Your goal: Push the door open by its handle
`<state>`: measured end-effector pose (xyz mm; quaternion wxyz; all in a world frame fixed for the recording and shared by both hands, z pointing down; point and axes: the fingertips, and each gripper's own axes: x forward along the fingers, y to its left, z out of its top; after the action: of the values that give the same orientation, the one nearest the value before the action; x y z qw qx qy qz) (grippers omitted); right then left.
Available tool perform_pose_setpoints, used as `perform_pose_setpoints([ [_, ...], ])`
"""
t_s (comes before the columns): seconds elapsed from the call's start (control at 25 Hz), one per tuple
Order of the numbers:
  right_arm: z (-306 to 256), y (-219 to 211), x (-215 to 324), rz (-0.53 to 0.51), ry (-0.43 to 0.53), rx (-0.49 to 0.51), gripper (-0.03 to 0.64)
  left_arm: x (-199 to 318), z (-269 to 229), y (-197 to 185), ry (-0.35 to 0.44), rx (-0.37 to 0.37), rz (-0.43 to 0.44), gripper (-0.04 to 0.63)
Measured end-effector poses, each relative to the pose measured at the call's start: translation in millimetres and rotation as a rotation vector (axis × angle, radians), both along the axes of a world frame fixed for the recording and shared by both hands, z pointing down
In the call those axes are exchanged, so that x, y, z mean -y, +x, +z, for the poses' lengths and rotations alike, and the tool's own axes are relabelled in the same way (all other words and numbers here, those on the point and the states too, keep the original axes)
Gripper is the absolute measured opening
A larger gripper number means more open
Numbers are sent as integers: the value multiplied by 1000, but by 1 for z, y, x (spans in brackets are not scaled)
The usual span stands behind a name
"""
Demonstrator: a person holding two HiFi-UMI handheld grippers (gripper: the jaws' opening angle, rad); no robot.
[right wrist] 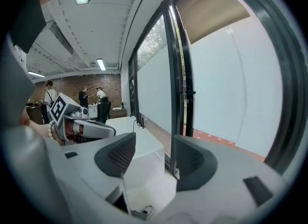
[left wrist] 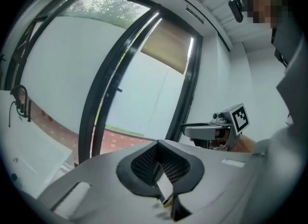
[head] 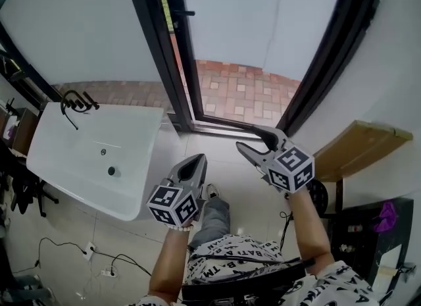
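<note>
The black-framed glass door (head: 172,54) stands ahead of me, with a small black handle (head: 185,13) high on its edge; the handle (right wrist: 190,92) also shows in the right gripper view and, small, the handle (left wrist: 117,90) in the left gripper view. My right gripper (head: 253,141) is held low, near the threshold, its jaws open with nothing between them; its gap (right wrist: 153,158) frames only floor and sink. My left gripper (head: 198,161) hangs lower left, shut and empty, pads (left wrist: 163,167) pressed together. Both grippers are well short of the handle.
A white sink (head: 79,160) with a black faucet (head: 75,102) stands to the left of the door. A wooden shelf (head: 362,147) is on the right wall. Cables (head: 99,262) lie on the floor. Brick paving (head: 243,94) lies beyond the frame. People (right wrist: 84,98) stand far behind.
</note>
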<state>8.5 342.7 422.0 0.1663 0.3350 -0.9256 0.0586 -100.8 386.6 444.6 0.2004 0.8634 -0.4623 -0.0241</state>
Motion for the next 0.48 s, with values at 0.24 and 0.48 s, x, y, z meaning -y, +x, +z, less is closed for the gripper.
perform_pose_setpoints([
  [0.24, 3, -30, 129, -53, 18, -43, 290, 108, 6, -8, -3, 33, 10, -12],
  [0.48, -26, -61, 229, -96, 87, -101, 290, 179, -3, -22, 17, 49, 24, -12],
])
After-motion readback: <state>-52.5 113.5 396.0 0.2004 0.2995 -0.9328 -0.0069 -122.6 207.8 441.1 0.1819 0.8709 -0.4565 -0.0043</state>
